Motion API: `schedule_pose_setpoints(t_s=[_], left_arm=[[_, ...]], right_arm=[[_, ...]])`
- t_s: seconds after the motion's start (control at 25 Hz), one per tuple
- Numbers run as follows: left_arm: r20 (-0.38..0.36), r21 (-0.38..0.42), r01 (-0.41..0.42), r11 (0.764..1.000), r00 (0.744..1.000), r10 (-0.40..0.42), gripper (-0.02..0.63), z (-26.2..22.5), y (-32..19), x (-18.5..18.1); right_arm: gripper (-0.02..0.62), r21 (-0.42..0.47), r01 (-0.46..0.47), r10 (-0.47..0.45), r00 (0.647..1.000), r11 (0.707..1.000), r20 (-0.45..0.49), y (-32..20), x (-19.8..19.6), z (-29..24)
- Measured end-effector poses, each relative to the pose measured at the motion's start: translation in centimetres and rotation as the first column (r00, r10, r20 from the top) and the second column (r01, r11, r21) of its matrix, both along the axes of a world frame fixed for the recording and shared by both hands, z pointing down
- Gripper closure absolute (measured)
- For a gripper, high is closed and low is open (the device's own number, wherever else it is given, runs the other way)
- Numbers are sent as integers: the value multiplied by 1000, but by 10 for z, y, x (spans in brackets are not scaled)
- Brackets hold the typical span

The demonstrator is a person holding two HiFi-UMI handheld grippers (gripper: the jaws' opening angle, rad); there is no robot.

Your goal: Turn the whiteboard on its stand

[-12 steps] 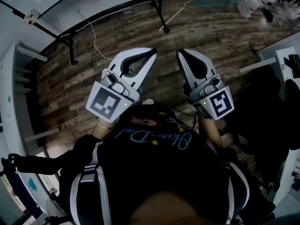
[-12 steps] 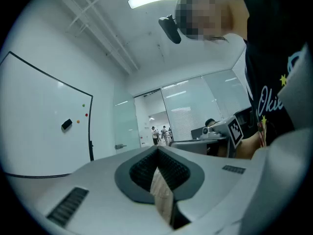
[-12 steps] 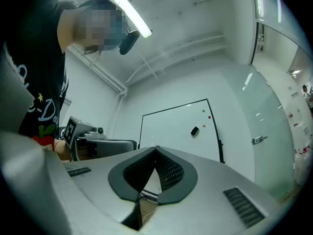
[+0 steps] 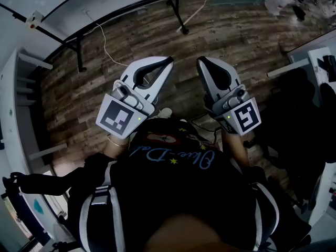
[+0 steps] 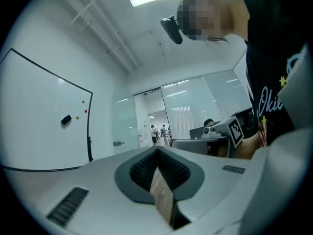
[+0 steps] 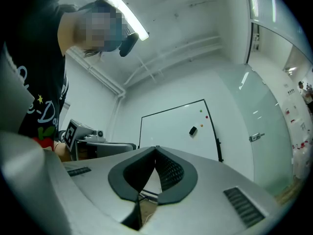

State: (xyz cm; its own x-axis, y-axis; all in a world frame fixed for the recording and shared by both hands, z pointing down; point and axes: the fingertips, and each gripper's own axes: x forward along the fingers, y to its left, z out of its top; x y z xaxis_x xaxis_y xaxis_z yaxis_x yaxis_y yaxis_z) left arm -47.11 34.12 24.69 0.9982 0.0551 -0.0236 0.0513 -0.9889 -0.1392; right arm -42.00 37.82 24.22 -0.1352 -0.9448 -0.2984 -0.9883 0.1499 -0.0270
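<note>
Grippers first: you hold the left gripper (image 4: 168,62) and the right gripper (image 4: 201,62) side by side in front of your chest, above the wooden floor (image 4: 236,33), well apart from anything else. In the left gripper view the 2 jaws are clenched tip to tip with nothing between them, only floor showing through the gap behind the tips. The right gripper view shows the same: its jaws are pressed together and empty. The whiteboard (image 6: 173,129) stands ahead of you on its stand, untouched; in the head view its black lower edge curves across the top of the frame, with a stand leg (image 4: 180,17) planted on the floor beyond the grippers. A black eraser (image 6: 193,130) and 2 small coloured magnets (image 6: 201,111) sit near the board's right edge in the right gripper view. A white cable (image 4: 106,43) trails over the floor below the board.
</note>
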Motion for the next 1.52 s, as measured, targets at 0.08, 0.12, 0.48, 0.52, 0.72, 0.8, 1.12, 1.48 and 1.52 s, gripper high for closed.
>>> schedule_pose_setpoints(t_s=[0.08, 0.12, 0.48, 0.52, 0.72, 0.8, 1.12, 1.48, 1.52], left_arm=[[-2, -11, -7, 1000, 1000, 7, 583, 1, 1, 4], [-6, -9, -13, 1000, 1000, 13, 581, 1, 6, 6], [-3, 0, -38, 999, 999, 38, 581, 9, 40, 20], [-4, 3, -40, 999, 999, 40, 583, 9, 42, 22], [-6, -6, -48, 999, 999, 48, 581, 14, 42, 30], [-8, -14, -59, 998, 998, 59, 581, 15, 40, 38], [-22, -22, -110, 994, 994, 109, 581, 16, 23, 80], [-23, -39, -111, 993, 994, 110, 583, 20, -17, 115], [-23, -39, -109, 993, 994, 108, 582, 20, -22, 118]], right_arm=[[568, -5, -11, 11, 1000, 1000, -5, 4, 3, 1], [568, -3, -19, 19, 1000, 1000, -9, 11, 5, 3], [568, 25, -31, 31, 999, 999, -13, 51, 18, 3], [568, 26, -30, 30, 999, 999, -15, 52, 20, 4], [568, 20, -37, 37, 999, 999, -13, 54, 25, 8], [568, 7, -48, 48, 999, 999, -17, 54, 31, 10], [568, -8, -103, 103, 994, 995, -24, 43, 70, 13], [568, -25, -104, 103, 994, 994, -28, 8, 105, 16], [568, -25, -102, 101, 994, 994, -30, 3, 108, 16]])
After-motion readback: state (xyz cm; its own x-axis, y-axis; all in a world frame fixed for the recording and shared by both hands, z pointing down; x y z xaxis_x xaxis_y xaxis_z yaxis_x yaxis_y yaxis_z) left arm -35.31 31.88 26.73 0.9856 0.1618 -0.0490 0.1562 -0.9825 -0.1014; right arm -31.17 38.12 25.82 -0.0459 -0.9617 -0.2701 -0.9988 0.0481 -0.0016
